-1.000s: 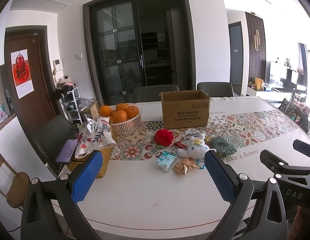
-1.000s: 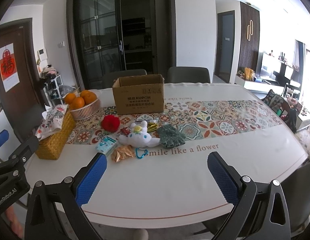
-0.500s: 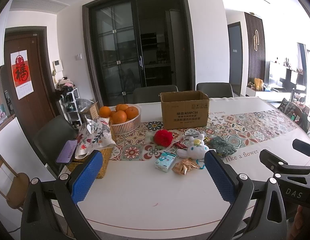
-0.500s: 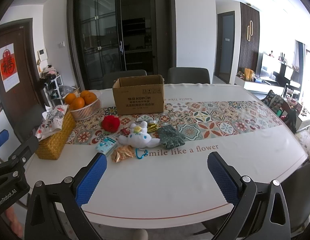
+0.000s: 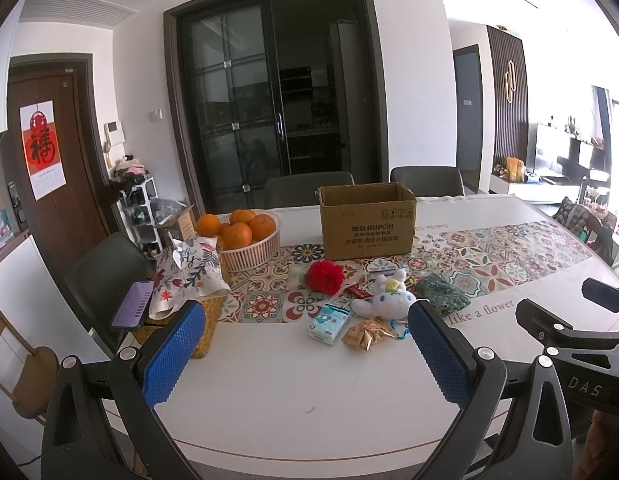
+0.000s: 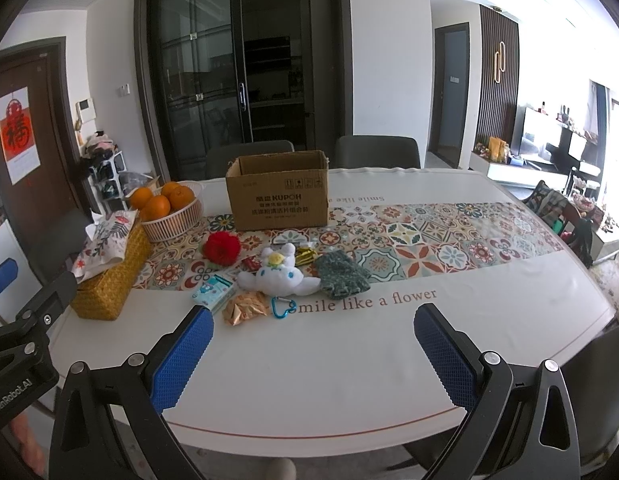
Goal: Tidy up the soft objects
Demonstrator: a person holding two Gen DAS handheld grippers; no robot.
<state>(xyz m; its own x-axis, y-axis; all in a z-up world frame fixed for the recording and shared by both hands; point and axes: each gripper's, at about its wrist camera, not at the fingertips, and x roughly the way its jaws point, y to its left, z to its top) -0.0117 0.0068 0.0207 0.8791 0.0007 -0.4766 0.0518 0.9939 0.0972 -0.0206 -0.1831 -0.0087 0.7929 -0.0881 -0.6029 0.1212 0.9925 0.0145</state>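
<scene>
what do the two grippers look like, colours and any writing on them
Both are black plastic frames with silver screws and blue, dimpled pads on the jaws. The left gripper shows white "GenRobot.AI" lettering in the right wrist view; the right gripper shows "DAS" in the left wrist view. No cables or sleeves show.

tabletop [image 6: 349, 360]: smooth, glossy white
box [image 6: 277, 196]: matt brown cardboard
plush toy [image 6: 277, 276]: soft white fleece
glove [image 6: 341, 276]: rough green knit
basket [image 6: 109, 280]: coarse woven straw
tongs' pads [image 6: 181, 364]: blue dimpled rubber on matt black plastic
carabiner [image 6: 282, 307]: shiny blue metal
</scene>
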